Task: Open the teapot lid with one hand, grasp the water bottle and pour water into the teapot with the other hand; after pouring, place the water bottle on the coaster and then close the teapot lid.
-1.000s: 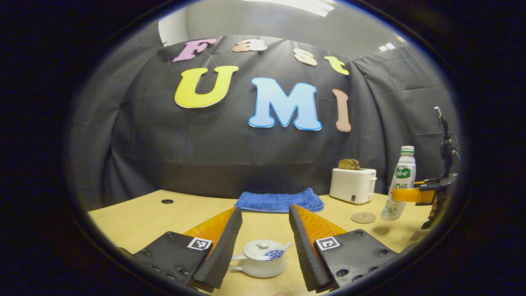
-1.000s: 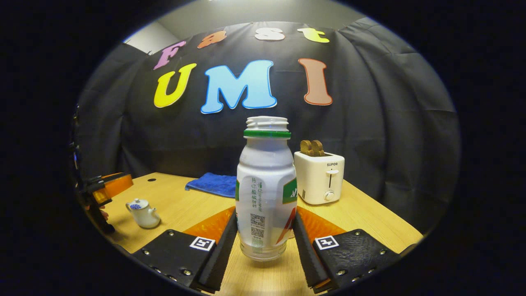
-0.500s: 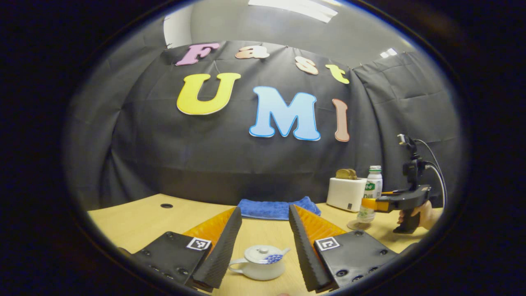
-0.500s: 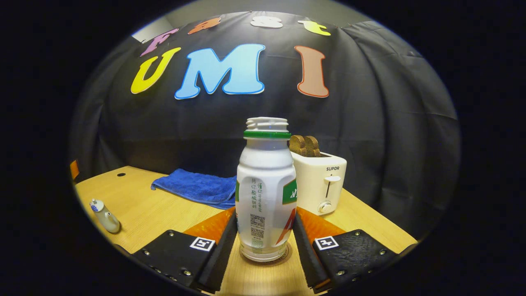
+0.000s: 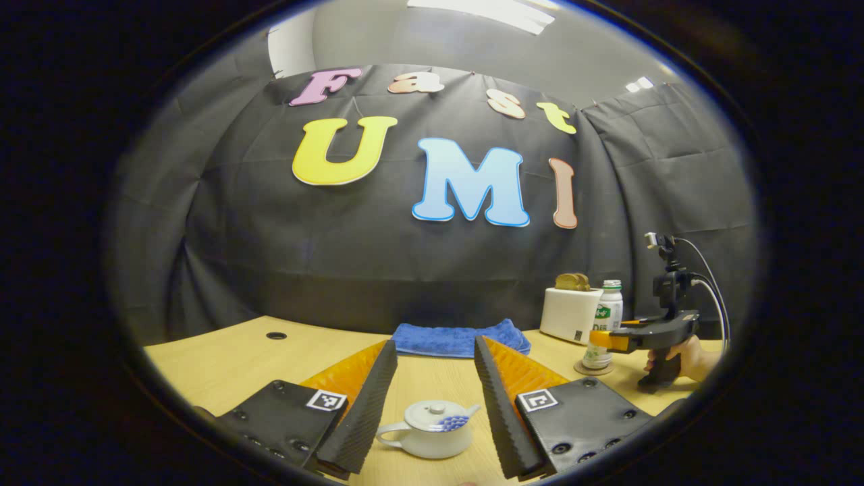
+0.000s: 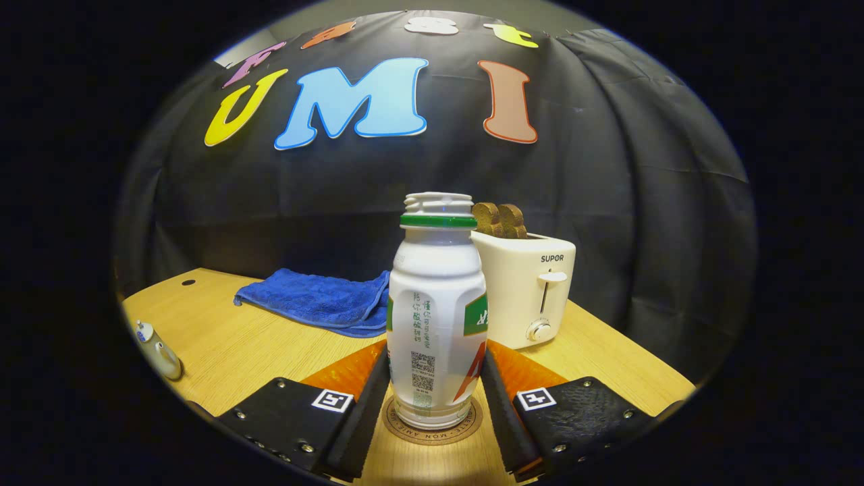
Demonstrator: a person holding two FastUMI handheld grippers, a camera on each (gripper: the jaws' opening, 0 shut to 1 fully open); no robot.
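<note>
In the left gripper view, the left gripper (image 5: 432, 398) stands wide apart over the table (image 5: 223, 361) and holds nothing. The teapot (image 5: 426, 439) sits low between its 2 fingers, touching neither, with the lid (image 5: 432, 414) seated on it. Far to the right, the right gripper (image 5: 631, 337), held by a hand (image 5: 692, 358), is at the water bottle (image 5: 606, 317), which stands upright on the coaster (image 5: 594, 368) just beside the toaster (image 5: 570, 314). A blue towel (image 5: 459, 337) lies behind.

In the right gripper view, the right gripper (image 6: 435, 391) has both fingers against the sides of the water bottle (image 6: 435, 317), whose base rests on the coaster (image 6: 432, 425); whether they still press hard is difficult to judge. The bottle's mouth is uncapped. The teapot (image 6: 156, 351) shows at the left edge, well apart.

So the bottle lies where the task wants it and the lid is down; the right gripper's grip on the bottle is what remains to undo.
</note>
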